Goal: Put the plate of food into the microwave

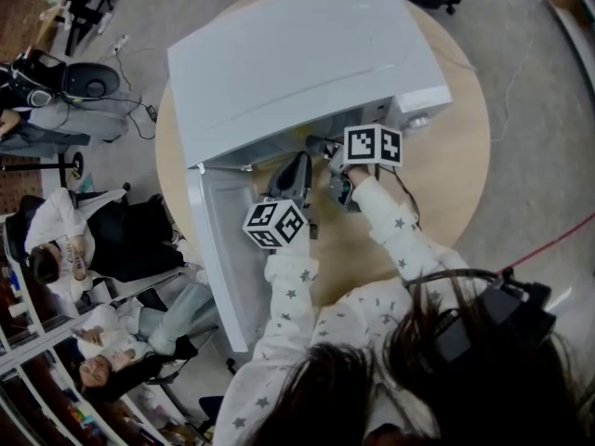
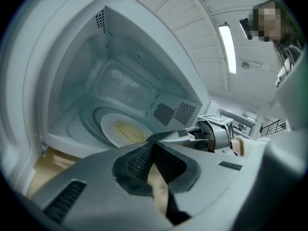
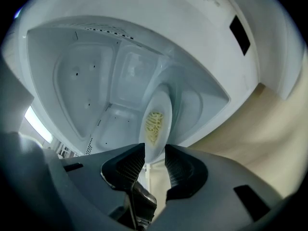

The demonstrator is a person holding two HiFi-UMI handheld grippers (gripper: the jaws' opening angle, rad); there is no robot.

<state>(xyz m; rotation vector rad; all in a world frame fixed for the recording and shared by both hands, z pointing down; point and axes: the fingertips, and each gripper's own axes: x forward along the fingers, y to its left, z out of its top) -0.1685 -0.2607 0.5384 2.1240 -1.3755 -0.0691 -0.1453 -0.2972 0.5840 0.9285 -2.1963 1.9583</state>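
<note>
- Head view: the white microwave (image 1: pixel 307 54) sits toward the far edge of the round table (image 1: pixel 456 184), with its door (image 1: pixel 218 249) swung open on the left. The left gripper (image 1: pixel 297 167) and right gripper (image 1: pixel 327 149) are both at the cavity mouth. The inside of the cavity is hidden from here.
- Left gripper view: jaws together, nothing between them. The plate of food (image 2: pixel 122 131) lies flat on the turntable (image 2: pixel 89 119) inside the cavity, with yellowish food in its middle. The right gripper is at the plate's near rim.
- Right gripper view: jaws spread wide with the plate's near rim between them. The pads look just clear of the rim, so I read it as not gripped.
- Handling: it looks like a stiff, glazed, breakable plate, fairly light and slippery at the rim, and the food is loose. If it needs a nudge, pinch the bare rim and keep it level; 1 gripper should do.
- The plate is in, so the task looks nearly done. The door is not yet shut.
</note>
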